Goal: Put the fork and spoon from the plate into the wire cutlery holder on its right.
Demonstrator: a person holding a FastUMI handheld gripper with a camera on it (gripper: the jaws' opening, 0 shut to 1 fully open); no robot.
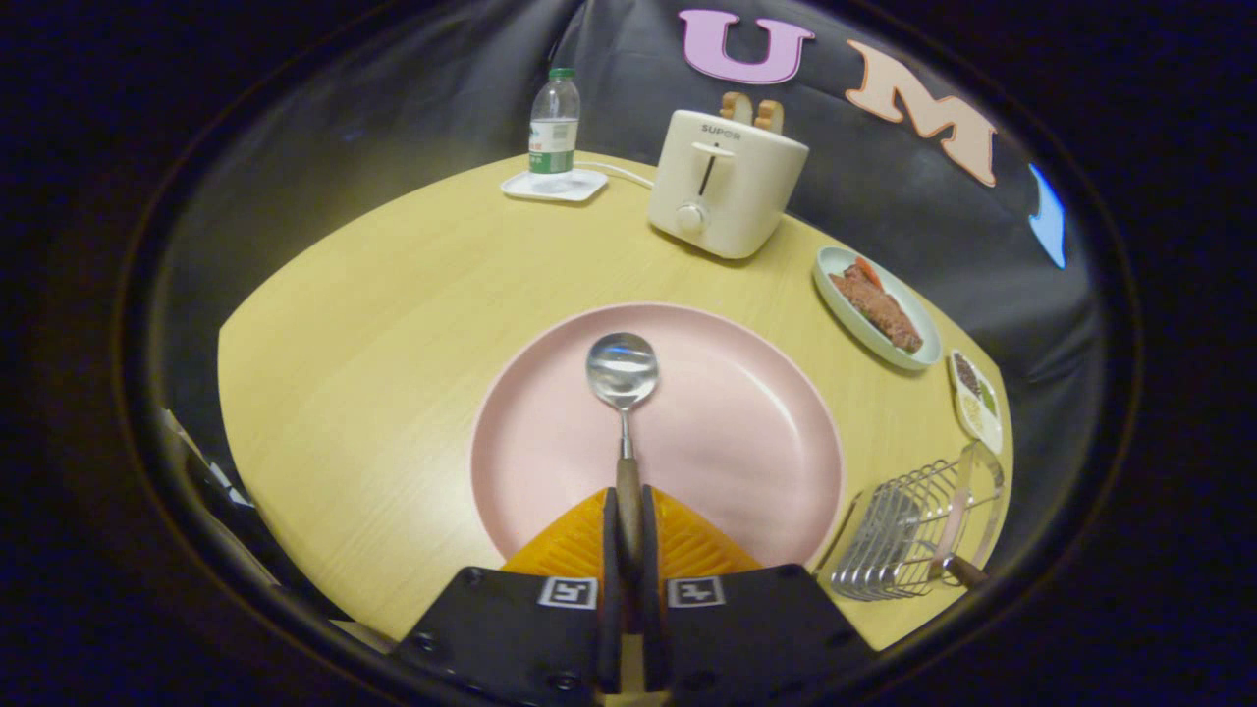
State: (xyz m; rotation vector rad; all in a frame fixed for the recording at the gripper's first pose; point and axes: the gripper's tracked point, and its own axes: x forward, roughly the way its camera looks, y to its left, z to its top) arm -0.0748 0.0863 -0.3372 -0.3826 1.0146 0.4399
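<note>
A round table [373, 324] with a pale, smooth wood-grain top carries everything here. The largest item on it is one wide, round pink plate [746, 412] with a matte finish and a shallow raised rim, lying just ahead of the gripper.

At about one o'clock from the plate stands one cream toaster [725, 184], boxy with rounded corners, with two slices of bread [752, 111] sticking up from its top. At eleven o'clock, well apart, one clear plastic bottle [554, 131] with a green cap stands on a small white square coaster [556, 186]. At two o'clock is one oval pale-green dish [875, 306] holding reddish-brown food, and beyond it a small divided white dish [976, 401].

At four o'clock, just beside the plate's rim, sits one silvery wire cutlery holder [908, 530], made of thin metal bars. The fork [957, 516] already leans inside it, brown handle down.

One spoon [625, 412] lies on the plate, its shiny oval metal bowl toward twelve o'clock, its slim neck running into a brown wooden handle. The gripper [628, 525] is closed tight, both fingers pressing that handle between them.
</note>
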